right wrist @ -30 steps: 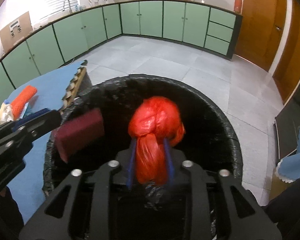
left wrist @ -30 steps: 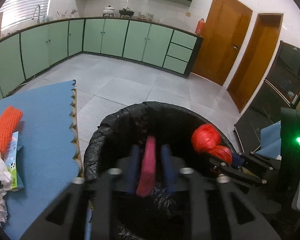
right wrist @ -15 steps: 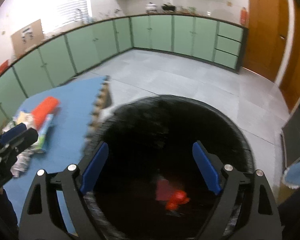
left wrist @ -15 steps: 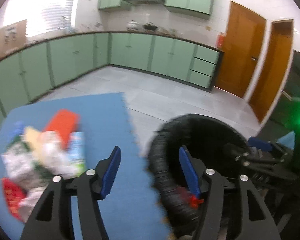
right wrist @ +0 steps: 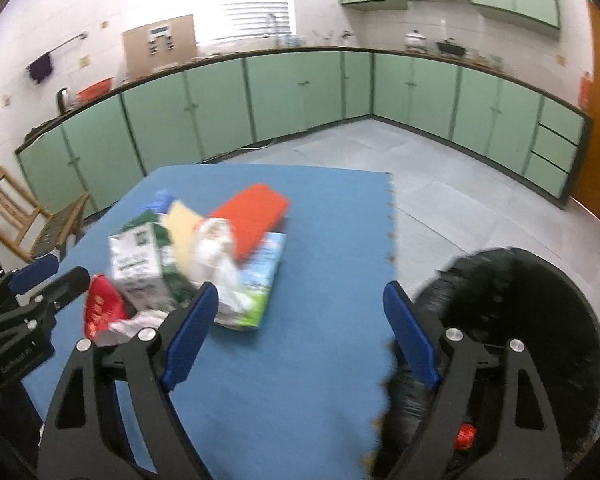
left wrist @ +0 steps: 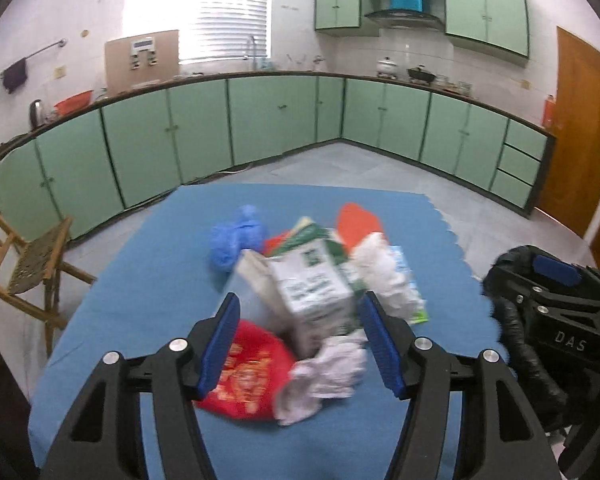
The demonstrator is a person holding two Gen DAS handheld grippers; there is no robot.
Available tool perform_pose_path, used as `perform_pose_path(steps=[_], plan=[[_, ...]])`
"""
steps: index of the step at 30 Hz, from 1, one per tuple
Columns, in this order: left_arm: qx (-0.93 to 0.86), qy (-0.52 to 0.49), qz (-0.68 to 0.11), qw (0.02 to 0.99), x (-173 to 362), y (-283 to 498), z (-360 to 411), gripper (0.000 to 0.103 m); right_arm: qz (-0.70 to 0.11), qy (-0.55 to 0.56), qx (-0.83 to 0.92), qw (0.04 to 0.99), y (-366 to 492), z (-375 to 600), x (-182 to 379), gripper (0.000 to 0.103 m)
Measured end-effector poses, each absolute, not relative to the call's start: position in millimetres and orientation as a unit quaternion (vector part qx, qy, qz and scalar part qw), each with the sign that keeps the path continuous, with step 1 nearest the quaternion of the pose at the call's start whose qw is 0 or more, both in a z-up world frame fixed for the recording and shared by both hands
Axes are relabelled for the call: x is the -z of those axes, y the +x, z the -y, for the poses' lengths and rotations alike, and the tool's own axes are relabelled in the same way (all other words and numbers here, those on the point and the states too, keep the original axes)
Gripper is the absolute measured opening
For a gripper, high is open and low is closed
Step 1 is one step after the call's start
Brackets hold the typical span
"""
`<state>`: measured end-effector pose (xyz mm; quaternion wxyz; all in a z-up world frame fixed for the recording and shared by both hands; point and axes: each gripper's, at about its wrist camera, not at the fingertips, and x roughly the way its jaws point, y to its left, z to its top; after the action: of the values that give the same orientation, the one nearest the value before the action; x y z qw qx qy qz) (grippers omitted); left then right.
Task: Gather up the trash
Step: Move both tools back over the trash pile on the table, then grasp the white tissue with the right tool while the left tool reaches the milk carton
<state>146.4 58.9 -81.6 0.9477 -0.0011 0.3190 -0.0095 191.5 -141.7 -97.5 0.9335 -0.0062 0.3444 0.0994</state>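
Observation:
A pile of trash lies on the blue mat (left wrist: 148,280): a green-and-white carton (left wrist: 312,288), a red bag (left wrist: 248,368), crumpled white tissue (left wrist: 324,372), a blue bag (left wrist: 236,236), an orange sponge (left wrist: 356,220) and a white bag (left wrist: 384,272). My left gripper (left wrist: 300,340) is open and empty just before the carton. My right gripper (right wrist: 300,332) is open and empty over the mat's right part, between the pile (right wrist: 204,252) and the black-lined bin (right wrist: 512,320). A red item (right wrist: 466,436) lies in the bin.
The mat's scalloped right edge (right wrist: 392,248) borders the bin. A wooden chair (left wrist: 24,264) stands left of the mat. Green cabinets (left wrist: 284,120) line the far walls, with grey tiled floor (right wrist: 460,184) between. An orange door (left wrist: 580,132) is at the right.
Both grippers let go of the maroon sponge and the red bag into the bin, opened, and swung left from over the bin toward the trash pile on the mat.

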Motion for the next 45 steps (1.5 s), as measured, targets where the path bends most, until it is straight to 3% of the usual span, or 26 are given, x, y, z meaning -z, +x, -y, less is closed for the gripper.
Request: perform_pose_path(steps=[15,21,23,24,30,45], plan=[[-0.012,-0.015,-0.32,0.947,100.2,170.5,-87.4,0.062,-0.384,-0.02,-0.138,0.913,244.0,89.7,131.8,0.069],[-0.012,-0.018,-0.325,0.946,106.5,174.1,-89.4,0.062,-0.406,-0.025,-0.163,0.899,252.9,79.8,145.6,0.046],[-0.01,-0.021,-0.327,0.945,107.4,174.9,-89.9,0.062,-0.411,-0.022,-0.184,0.893,253.3,77.4,145.8,0.023],[-0.009,-0.022,-0.328,0.944,107.5,174.9,-89.6,0.062,-0.413,-0.02,-0.192,0.89,251.8,75.5,144.6,0.018],[0.002,-0.021,-0.33,0.944,105.0,175.4,-78.2,0.062,-0.407,-0.013,-0.205,0.89,243.0,79.2,135.3,0.003],[0.02,-0.017,-0.351,0.936,116.6,186.5,-36.1,0.071,-0.384,0.011,-0.17,0.908,209.9,141.1,114.5,0.003]])
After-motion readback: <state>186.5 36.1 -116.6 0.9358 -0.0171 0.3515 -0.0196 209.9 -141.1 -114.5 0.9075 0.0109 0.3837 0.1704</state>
